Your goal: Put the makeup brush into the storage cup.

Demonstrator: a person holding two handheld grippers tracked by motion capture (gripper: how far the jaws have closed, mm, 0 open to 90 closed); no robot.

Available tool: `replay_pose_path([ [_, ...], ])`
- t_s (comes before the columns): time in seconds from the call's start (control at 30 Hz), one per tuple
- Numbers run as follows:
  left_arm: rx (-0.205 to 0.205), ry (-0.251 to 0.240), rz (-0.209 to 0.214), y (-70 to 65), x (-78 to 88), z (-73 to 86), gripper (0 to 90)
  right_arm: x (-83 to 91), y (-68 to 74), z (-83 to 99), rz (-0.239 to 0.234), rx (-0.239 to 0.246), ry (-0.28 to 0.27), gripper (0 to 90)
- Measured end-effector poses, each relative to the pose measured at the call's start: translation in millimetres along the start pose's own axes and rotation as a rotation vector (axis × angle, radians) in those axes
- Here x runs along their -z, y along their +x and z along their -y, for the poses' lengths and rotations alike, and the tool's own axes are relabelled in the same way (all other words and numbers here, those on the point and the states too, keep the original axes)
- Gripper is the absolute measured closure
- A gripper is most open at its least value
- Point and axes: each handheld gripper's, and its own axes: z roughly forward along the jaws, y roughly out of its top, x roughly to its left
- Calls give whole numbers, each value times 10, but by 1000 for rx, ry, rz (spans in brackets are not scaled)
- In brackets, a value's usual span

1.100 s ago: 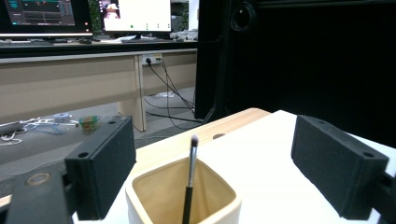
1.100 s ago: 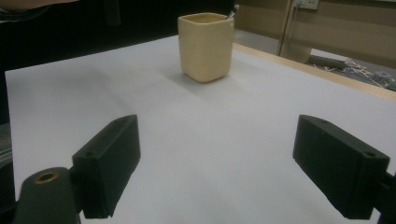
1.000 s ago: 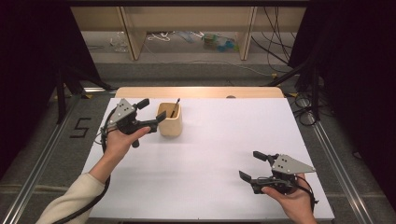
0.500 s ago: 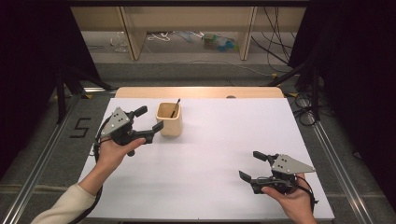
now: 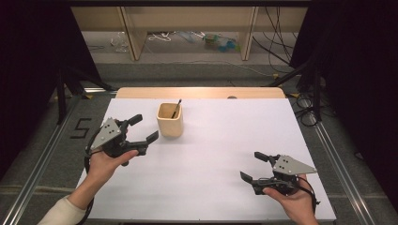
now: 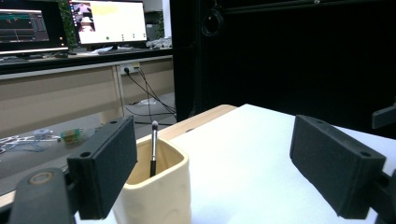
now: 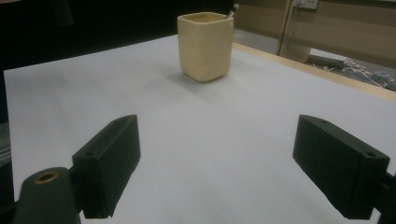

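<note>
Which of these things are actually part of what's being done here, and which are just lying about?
Part of the job:
cream cup
brush standing in the cup
left gripper, open beside the cup
right gripper, open, apart

Just lying about:
cables on the floor
monitors

Each hand held a black two-jaw gripper, left gripper and right gripper, topped by a grey three-cornered plate dotted with small screws. Black cables trailed from both. The jaws were blocky black pads with screw holes. A cream sleeve covered the left forearm.
</note>
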Motion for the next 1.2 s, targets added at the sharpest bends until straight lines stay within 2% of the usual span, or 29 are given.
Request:
replay_pose_path([
  [0.1, 20, 2, 9, -34, 64, 28, 144, -1, 2, 0, -1, -2, -3, 161],
  [0.13, 21, -3, 12, -43, 81, 40, 144, 7, 12, -1, -7, -16, 11, 160],
  [0.2, 18, -1, 16, -57, 124, 52, 140, -8, 3, 0, 5, 5, -13, 159],
  [0.33, 31, -8, 23, -96, 197, 72, 137, -10, 2, -2, 3, 9, -23, 158],
  [0.37, 27, -4, 25, -105, 217, 76, 137, -10, 2, -2, 3, 9, -23, 158],
  [0.4, 21, -3, 29, -115, 233, 82, 137, 21, 2, -14, 11, 10, 5, 158],
  [0.43, 25, -4, 33, -131, 245, 89, 137, -8, -2, -5, 0, 8, -33, 158],
  [0.67, 23, 0, 59, -188, 335, 146, 136, 16, -12, -15, 7, 10, -35, 159],
  [0.87, 28, 5, 63, -199, 384, 199, 138, 23, -34, -17, 7, 14, -44, 159],
  [0.9, 39, 1, 72, -215, 403, 225, 138, 19, -38, -16, 3, 15, -45, 159],
  [1.03, 32, 8, 85, -229, 424, 263, 137, 1, -44, -16, -12, 19, -61, 160],
  [1.13, 34, 15, 91, -241, 447, 295, 137, 27, -64, -22, -1, 23, -39, 160],
  [1.17, 32, 13, 91, -245, 454, 305, 138, 2, -75, -15, -10, 22, -74, 160],
  [1.2, 27, 10, 95, -245, 463, 316, 139, 26, -89, -16, -7, 18, -52, 161],
])
